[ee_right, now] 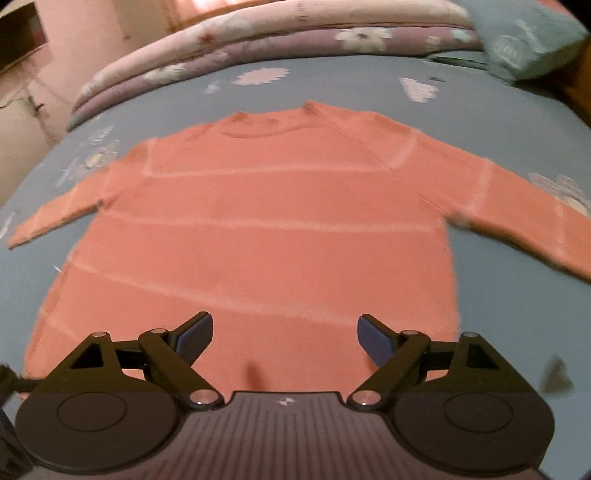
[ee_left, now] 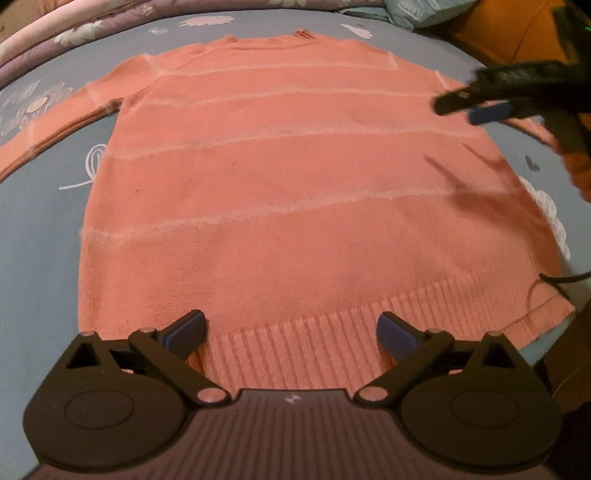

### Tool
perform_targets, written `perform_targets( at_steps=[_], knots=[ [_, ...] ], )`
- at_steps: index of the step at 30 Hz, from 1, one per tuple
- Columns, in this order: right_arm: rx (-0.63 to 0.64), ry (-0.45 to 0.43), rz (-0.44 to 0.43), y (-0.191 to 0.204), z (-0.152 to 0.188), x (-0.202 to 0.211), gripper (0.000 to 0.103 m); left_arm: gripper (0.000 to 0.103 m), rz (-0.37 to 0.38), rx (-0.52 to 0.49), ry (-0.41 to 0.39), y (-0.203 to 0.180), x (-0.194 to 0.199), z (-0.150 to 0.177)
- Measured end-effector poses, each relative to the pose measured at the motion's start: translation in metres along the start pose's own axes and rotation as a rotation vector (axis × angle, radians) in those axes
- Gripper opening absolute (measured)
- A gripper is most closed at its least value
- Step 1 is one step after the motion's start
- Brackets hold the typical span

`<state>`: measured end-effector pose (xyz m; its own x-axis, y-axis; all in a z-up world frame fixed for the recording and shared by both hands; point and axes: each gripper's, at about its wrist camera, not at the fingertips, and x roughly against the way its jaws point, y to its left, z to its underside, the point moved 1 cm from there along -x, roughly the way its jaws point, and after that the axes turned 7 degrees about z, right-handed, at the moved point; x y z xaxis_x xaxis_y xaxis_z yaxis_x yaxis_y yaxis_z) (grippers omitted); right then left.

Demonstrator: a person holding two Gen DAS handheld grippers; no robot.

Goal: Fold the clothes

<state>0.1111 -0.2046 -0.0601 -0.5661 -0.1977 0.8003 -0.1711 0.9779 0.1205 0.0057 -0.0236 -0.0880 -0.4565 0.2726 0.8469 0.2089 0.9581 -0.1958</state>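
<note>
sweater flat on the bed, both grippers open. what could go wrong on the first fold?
1. The left hand-held gripper is open over the thick ribbed hem; it may pinch only the top layer.
2. Both sleeves lie spread on the sweater; the long right sleeve could drag and bunch.
3. The soft bedspread may get pinched too.

Blue floral bedsheet (ee_right: 498, 314) on the bed; folded pink/purple quilts (ee_right: 258, 40) at far edge, teal pillow (ee_right: 524, 40) beside them, pink wall (ee_right: 92, 26) behind.

Both wrist views steeply downward (close), sharing the sweater (ee_left: 280, 177).
</note>
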Motion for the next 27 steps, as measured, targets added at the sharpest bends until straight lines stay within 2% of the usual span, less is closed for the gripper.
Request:
perform_targets(
  at_steps=[5,7,8,10,14,18,21,27],
  knots=[
    [-0.034,0.071,-0.032,0.012,-0.007,-0.031,0.089,0.099,0.011,0.025,-0.02,0.002,0.003,0.003],
    [-0.048,0.11,-0.026,0.013,0.004,-0.036,0.09,0.099,0.009,0.025,-0.021,0.002,0.005,0.005],
    [-0.048,0.112,-0.028,0.013,0.012,-0.034,0.09,0.099,0.011,0.03,-0.022,0.002,0.007,0.005],
    [-0.043,0.101,-0.034,0.012,0.027,-0.027,0.099,0.099,0.028,0.044,-0.042,0.005,0.015,0.006],
    [-0.034,0.11,-0.03,0.01,0.054,-0.012,0.103,0.099,0.021,0.068,-0.092,0.019,0.028,0.004],
    [-0.005,0.112,0.005,0.012,0.072,0.0,0.103,0.099,0.055,0.134,-0.063,0.037,0.022,0.012],
    [0.035,0.123,0.035,0.018,0.08,0.005,0.103,0.099,0.05,0.097,-0.069,0.037,0.025,0.022],
    [0.109,0.134,0.081,0.027,0.095,0.011,0.103,0.099,0.013,0.051,-0.023,0.033,0.032,0.035]
  ],
)
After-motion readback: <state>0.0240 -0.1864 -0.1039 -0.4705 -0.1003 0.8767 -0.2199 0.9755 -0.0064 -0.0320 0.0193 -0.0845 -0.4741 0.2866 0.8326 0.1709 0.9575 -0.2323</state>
